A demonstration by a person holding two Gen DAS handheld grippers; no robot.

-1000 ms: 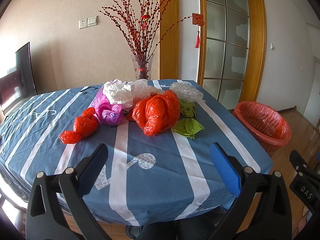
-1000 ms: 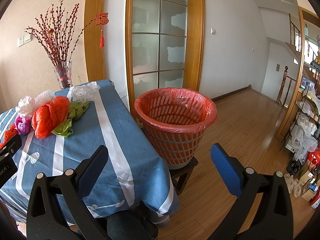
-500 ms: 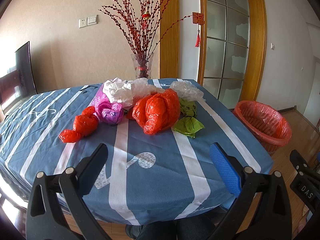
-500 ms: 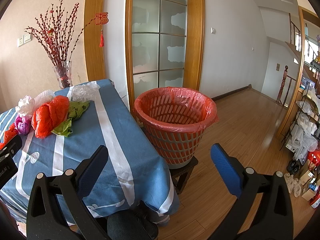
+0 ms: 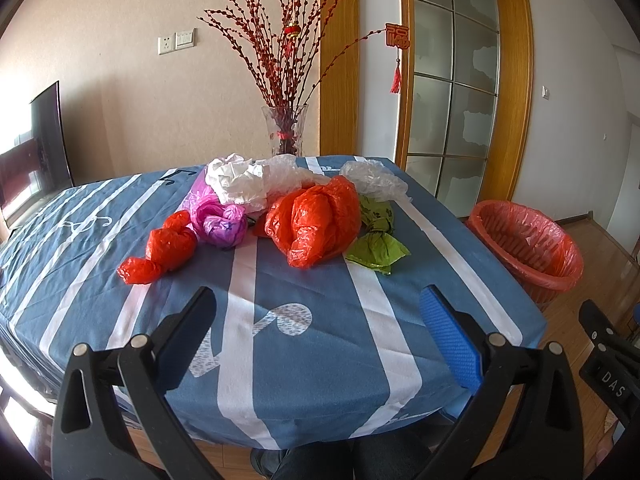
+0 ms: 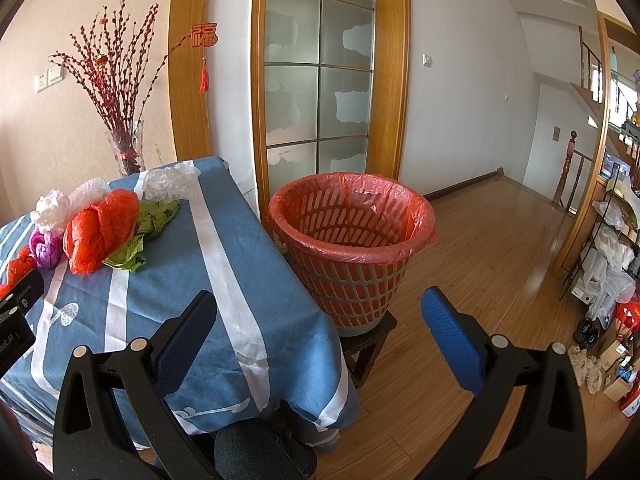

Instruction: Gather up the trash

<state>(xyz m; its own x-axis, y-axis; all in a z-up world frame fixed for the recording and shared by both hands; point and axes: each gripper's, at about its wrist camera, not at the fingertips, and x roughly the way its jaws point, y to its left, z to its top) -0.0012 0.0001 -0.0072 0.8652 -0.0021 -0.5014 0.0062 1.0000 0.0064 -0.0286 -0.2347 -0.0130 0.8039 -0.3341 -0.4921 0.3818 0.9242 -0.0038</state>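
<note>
Your fingers are spread wide on both tools and pinch nothing: the left gripper (image 5: 318,320) hangs over the near edge of the bench (image 5: 320,360), its black finger (image 5: 188,320) and blue-padded finger (image 5: 448,340) framing the striped blue cloth, while the right gripper (image 6: 320,320) points past the bench corner toward the floor, with its own blue pad (image 6: 450,340) over the wooden boards. The trash you are after lies in a loose heap toward the far half of the bench, well apart from your left tool. Nearest you on the left is a small red bag (image 5: 162,248), knotted into two lumps; just beside it sits a purple bag (image 5: 218,222), and behind that a crumpled white bag (image 5: 238,180). The large red bag (image 5: 316,220) lies in the middle of the heap, touching a green bag (image 5: 376,240) on its right. A clear bag (image 5: 376,180) rests behind the green one, near the far corner. A glass vase (image 5: 285,132) of red branches stands at the back edge. The basket (image 6: 352,240), lined with red plastic, stands on a low dark stool (image 6: 370,340) just beside the right side of the bench, and in the right view it sits between your two fingers, a little beyond them. From the left view you see the same basket low at the right edge.
</note>
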